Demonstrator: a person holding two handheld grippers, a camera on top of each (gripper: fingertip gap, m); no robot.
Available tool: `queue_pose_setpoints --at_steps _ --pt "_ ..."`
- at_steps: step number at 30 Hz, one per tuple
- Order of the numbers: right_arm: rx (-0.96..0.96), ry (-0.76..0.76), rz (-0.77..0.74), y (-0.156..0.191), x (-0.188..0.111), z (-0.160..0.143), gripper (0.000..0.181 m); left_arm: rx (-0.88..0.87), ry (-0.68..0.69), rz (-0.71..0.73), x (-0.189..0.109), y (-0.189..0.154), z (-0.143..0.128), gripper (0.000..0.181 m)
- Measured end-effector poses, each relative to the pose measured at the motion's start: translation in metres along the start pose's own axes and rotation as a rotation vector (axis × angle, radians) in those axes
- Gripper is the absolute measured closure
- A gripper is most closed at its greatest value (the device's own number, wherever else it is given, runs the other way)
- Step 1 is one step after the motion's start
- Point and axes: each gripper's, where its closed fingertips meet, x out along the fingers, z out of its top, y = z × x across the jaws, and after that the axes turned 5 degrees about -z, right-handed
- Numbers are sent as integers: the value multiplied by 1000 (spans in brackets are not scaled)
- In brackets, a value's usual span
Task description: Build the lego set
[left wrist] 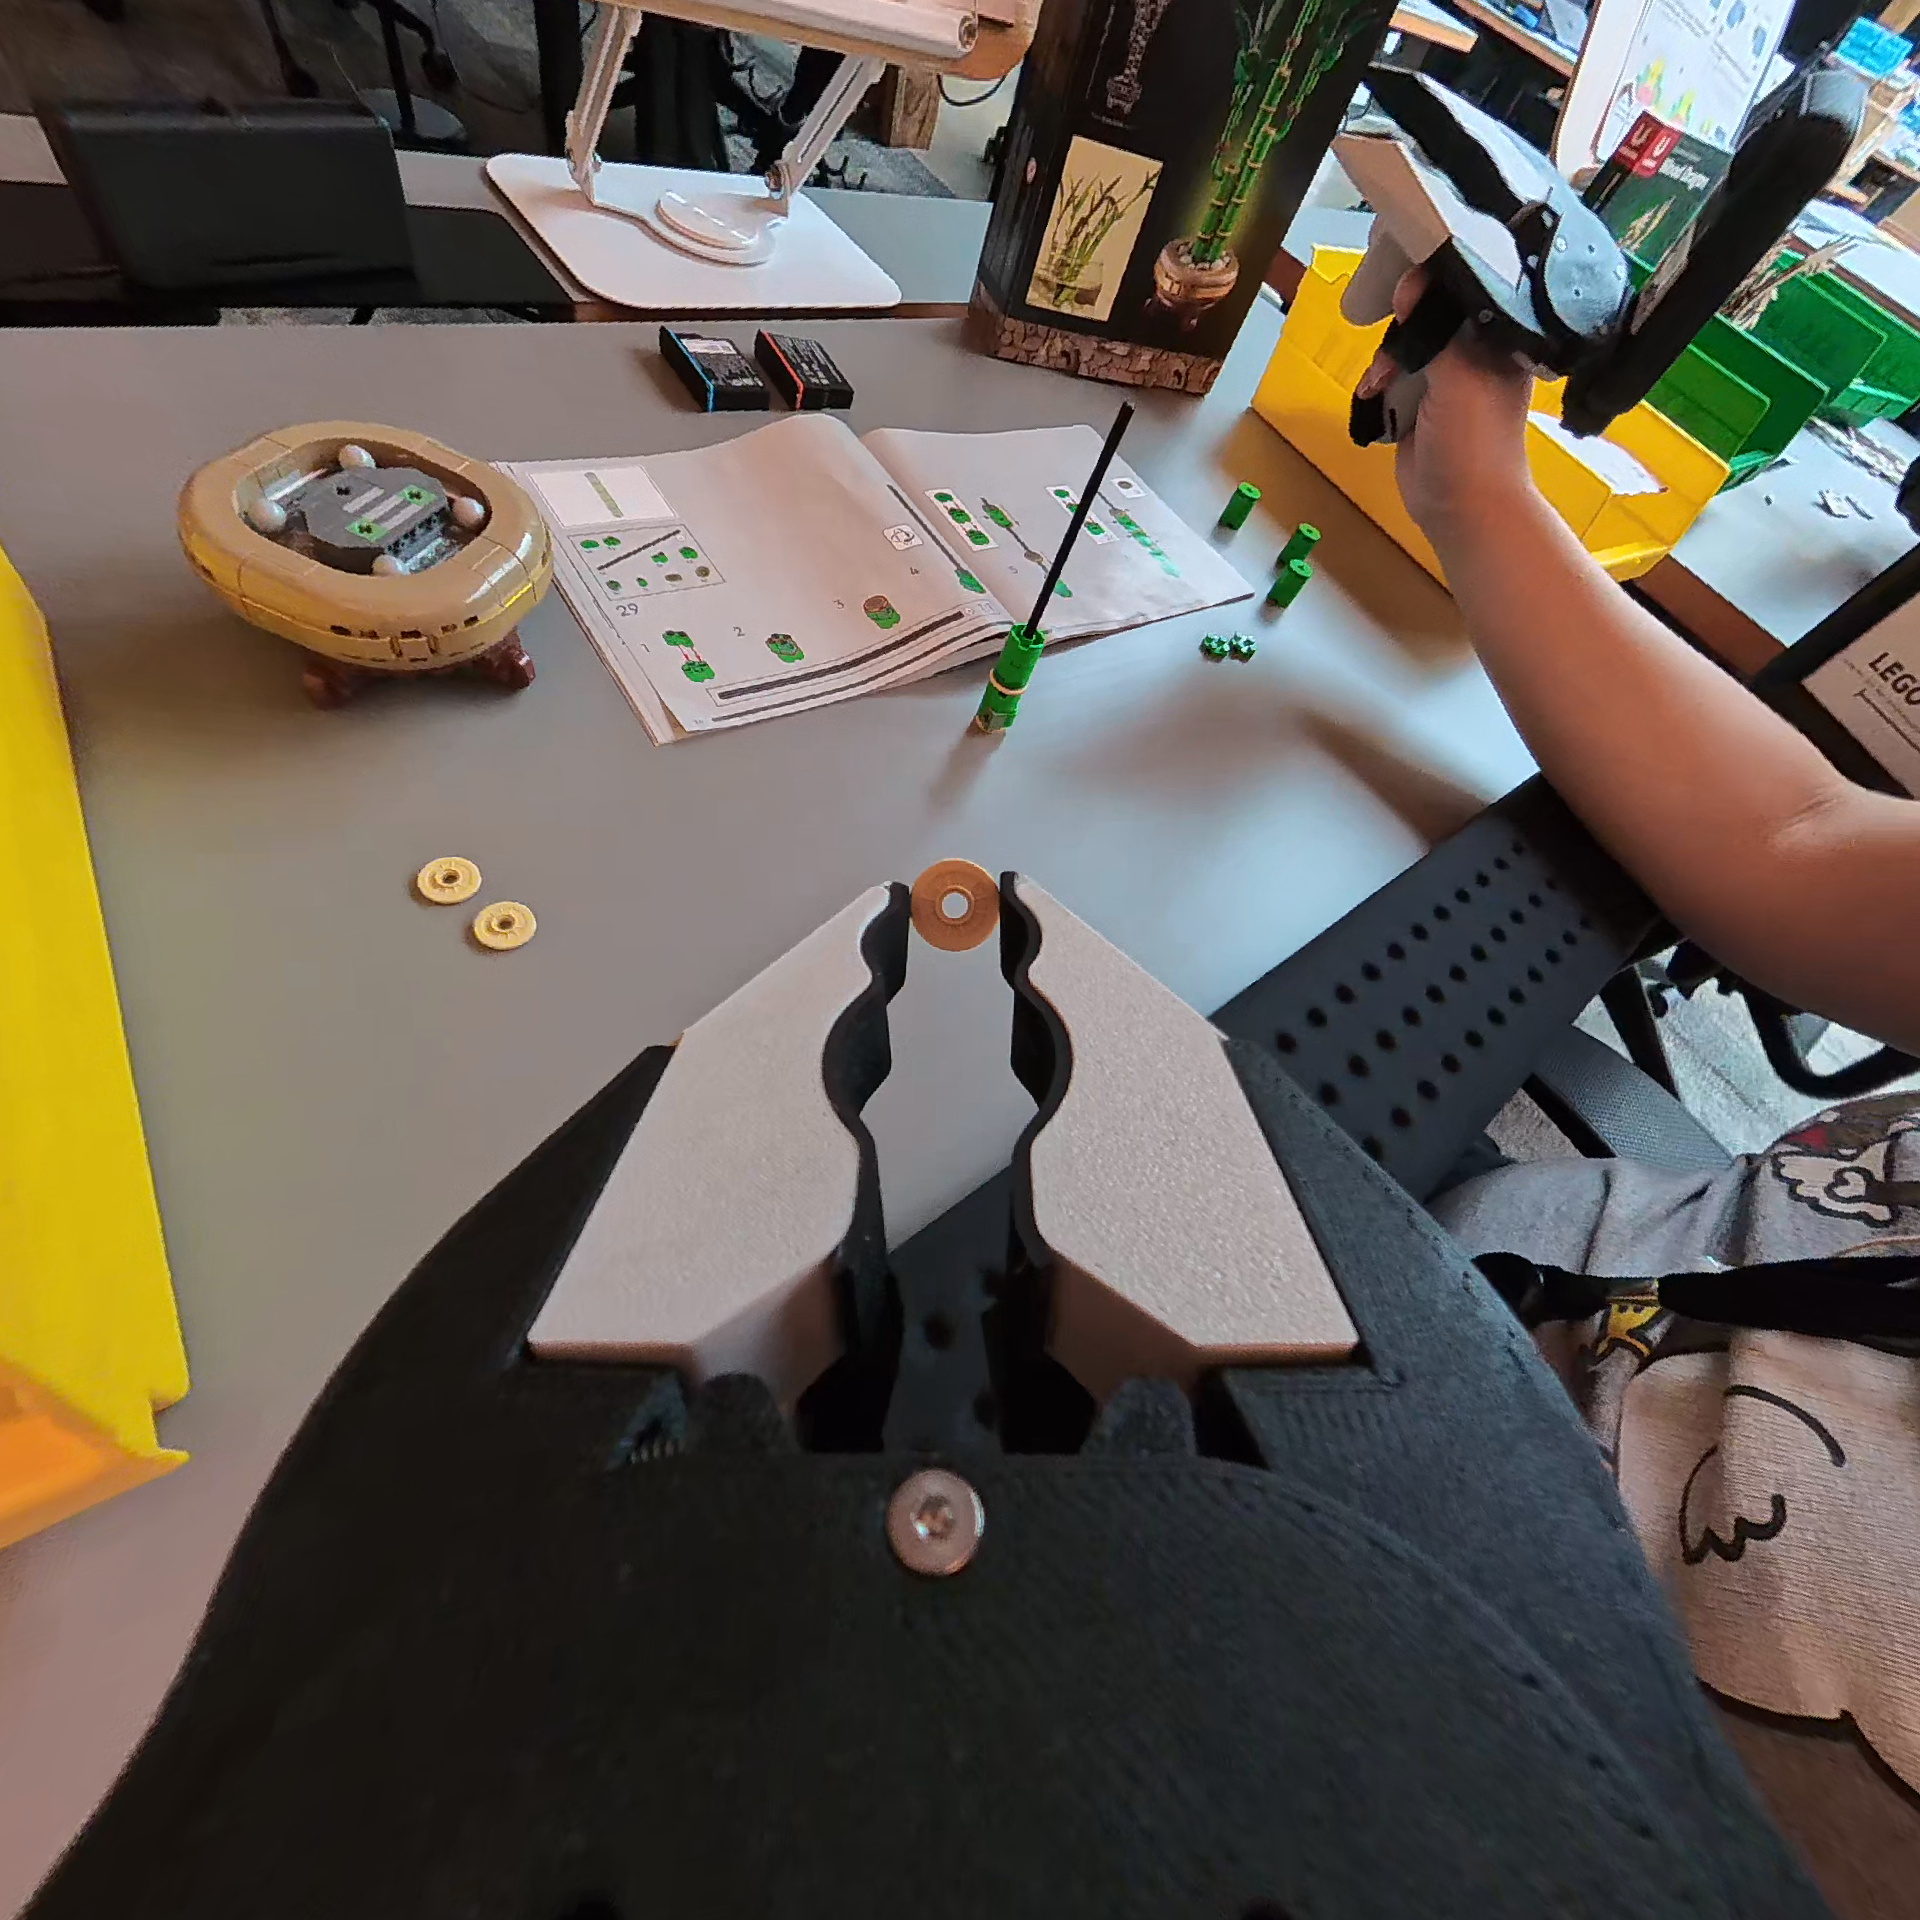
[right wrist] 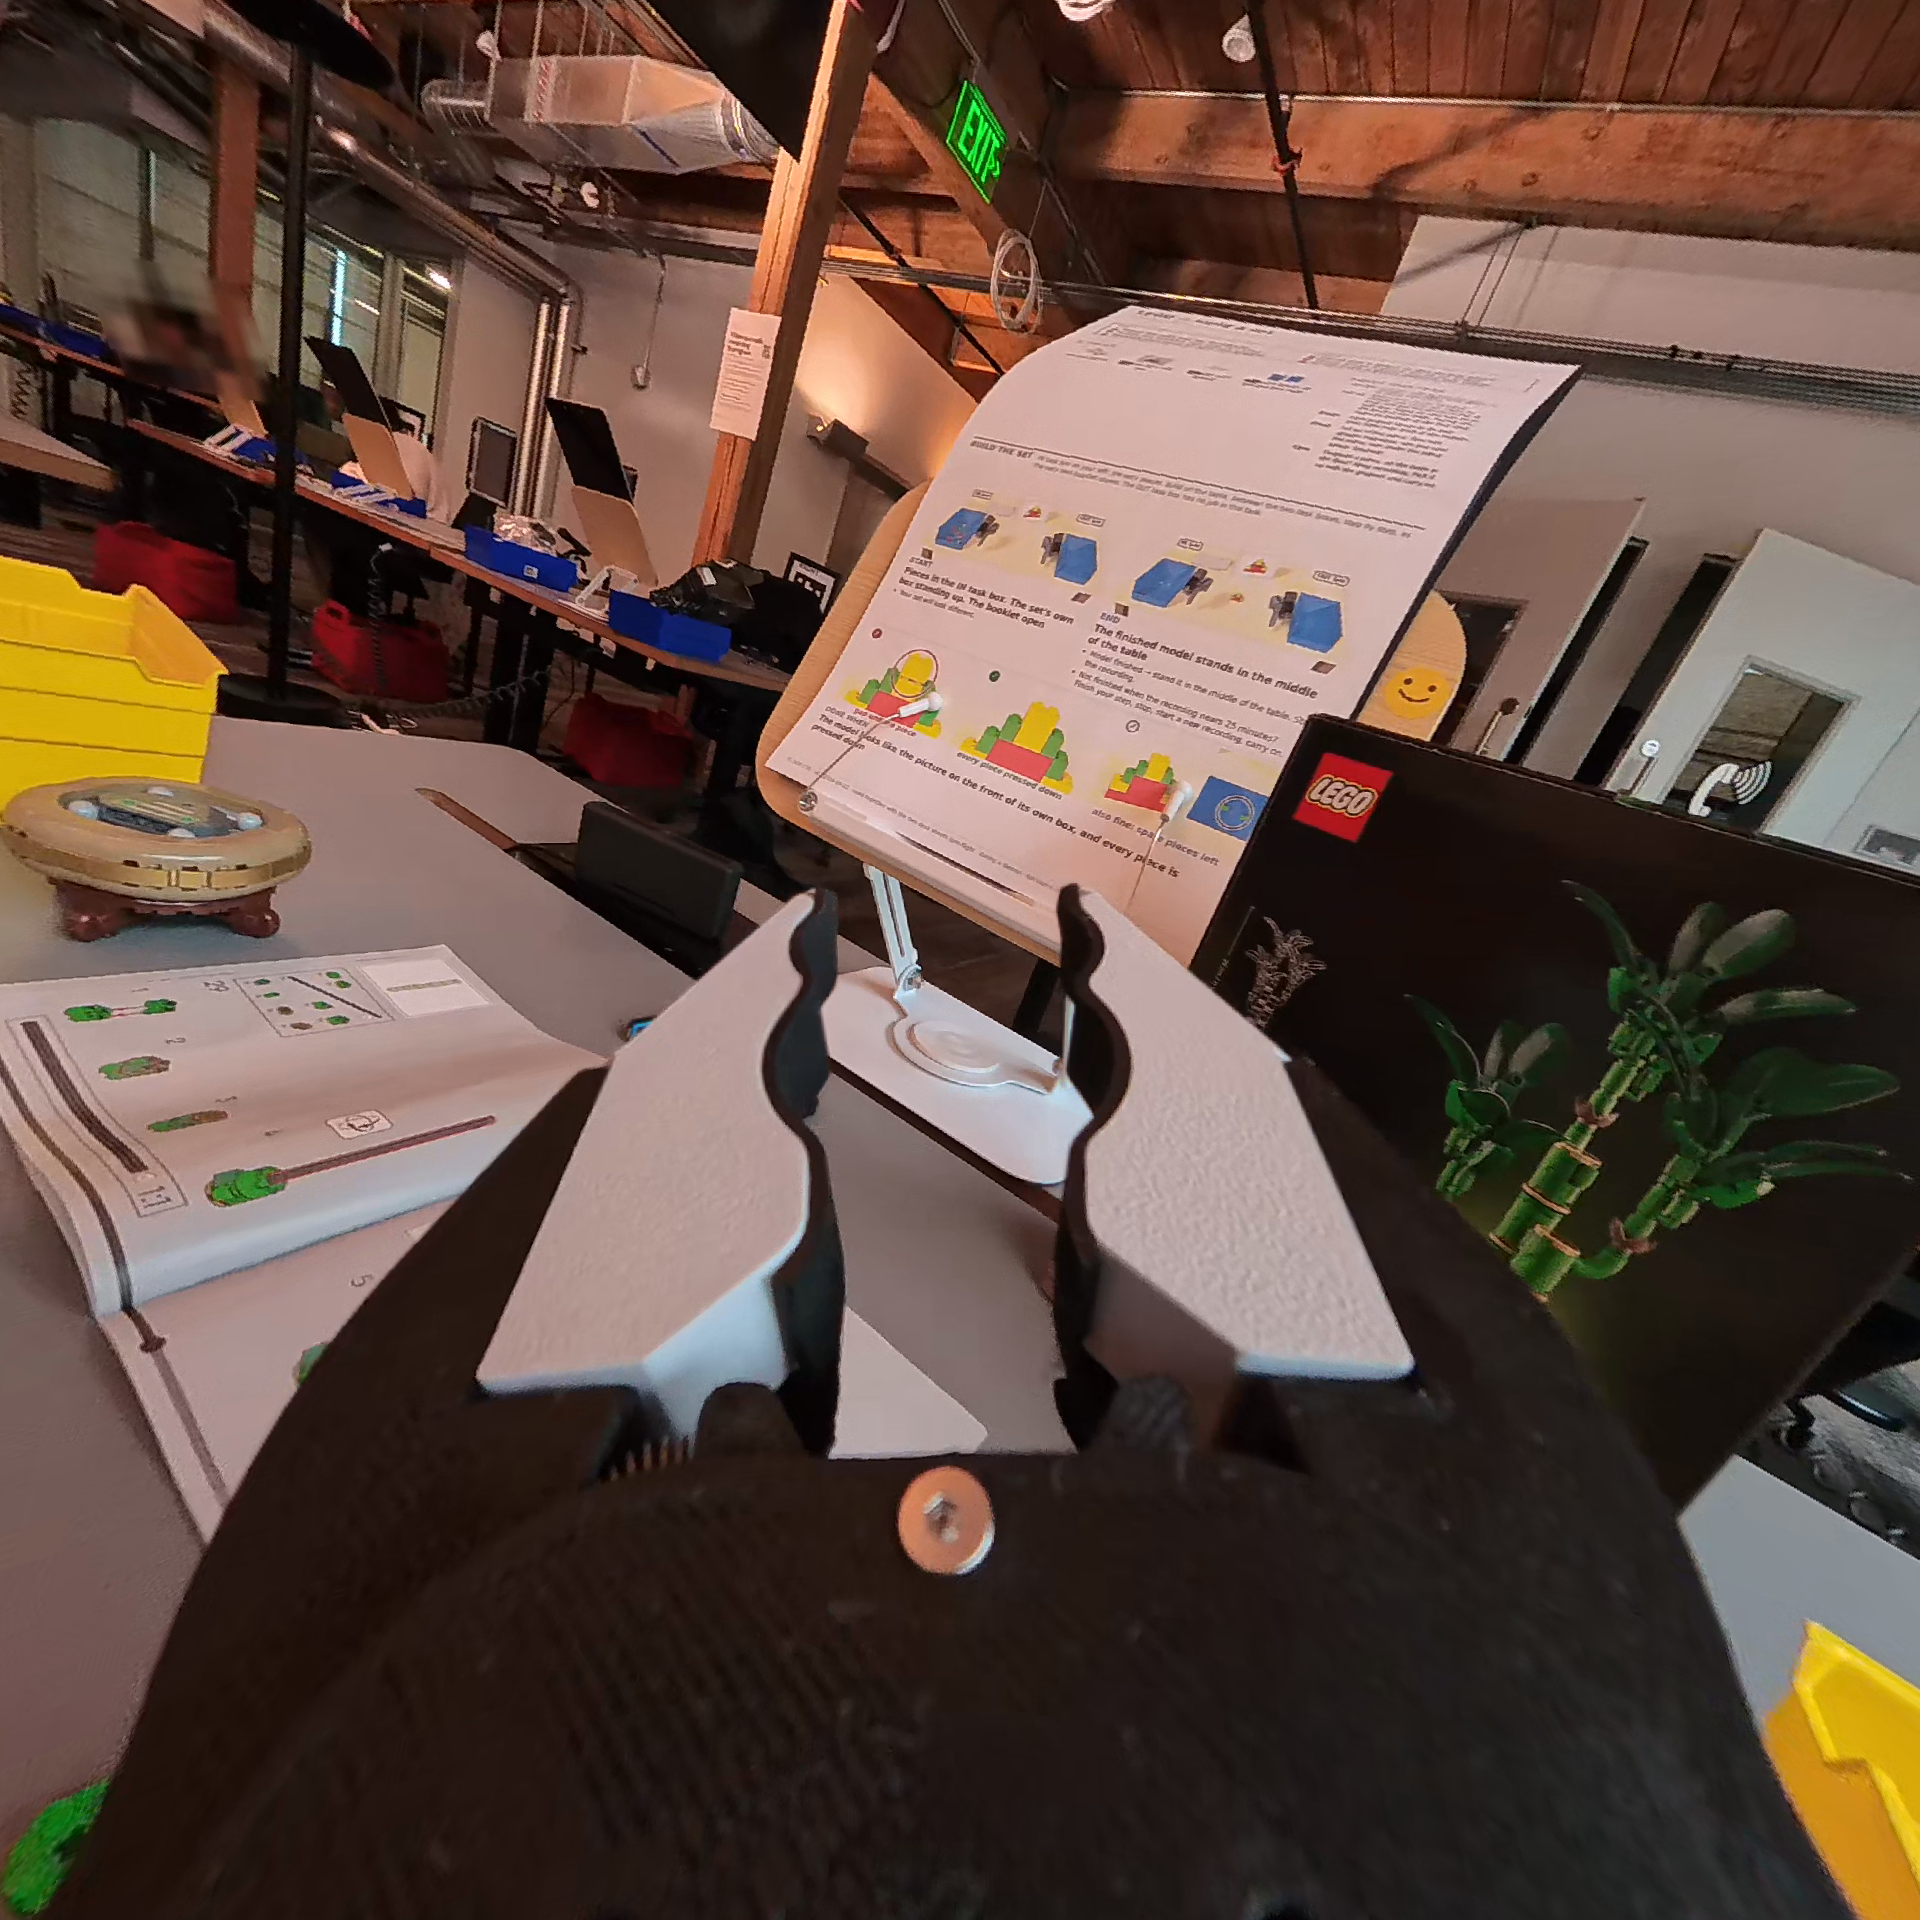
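My left gripper (left wrist: 953, 902) is shut on a tan round disc (left wrist: 953, 906), held by its edges at the fingertips above the grey table (left wrist: 727, 831). Two paler tan discs (left wrist: 449, 881) lie on the table to the left. A green stem with a black rod (left wrist: 1013, 670) stands tilted at the open booklet (left wrist: 831, 551). A tan pot base (left wrist: 364, 551) stands at the left; it also shows in the right wrist view (right wrist: 156, 842). My right gripper (right wrist: 945, 925) is open and empty, raised high at the right (left wrist: 1382, 343).
Three green cylinders (left wrist: 1294, 545) and small green pieces (left wrist: 1228, 646) lie right of the booklet (right wrist: 260, 1101). The set's box (left wrist: 1164, 187) (right wrist: 1558, 1091) stands behind. Yellow bins (left wrist: 1455, 416) (left wrist: 62, 1039) flank the table. An instruction sheet on a stand (right wrist: 1143, 623) and two black blocks (left wrist: 758, 369) are at the back. The grippers' ends are close to 45 cm from one another. The right gripper is farther from the tan pot base (left wrist: 364, 551), some 40 cm, than the left, some 25 cm. The right camera catches it too, in the right wrist view (right wrist: 108, 805).
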Motion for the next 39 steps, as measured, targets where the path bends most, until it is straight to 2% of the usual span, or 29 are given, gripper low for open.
queue_pose_setpoints --at_steps 18,23,29,39 --pt "-118 27 -14 0 -2 -6 143 24 4 -57 12 -17 5 166" --pt "-109 17 -17 -2 -2 -4 143 -5 -17 -245 33 -51 13 166" --pt "-65 -13 -37 -10 -6 3 143 74 7 -337 56 -79 18 166" --pt "-82 -4 -40 -13 -7 1 144 42 27 -324 61 -71 10 166"
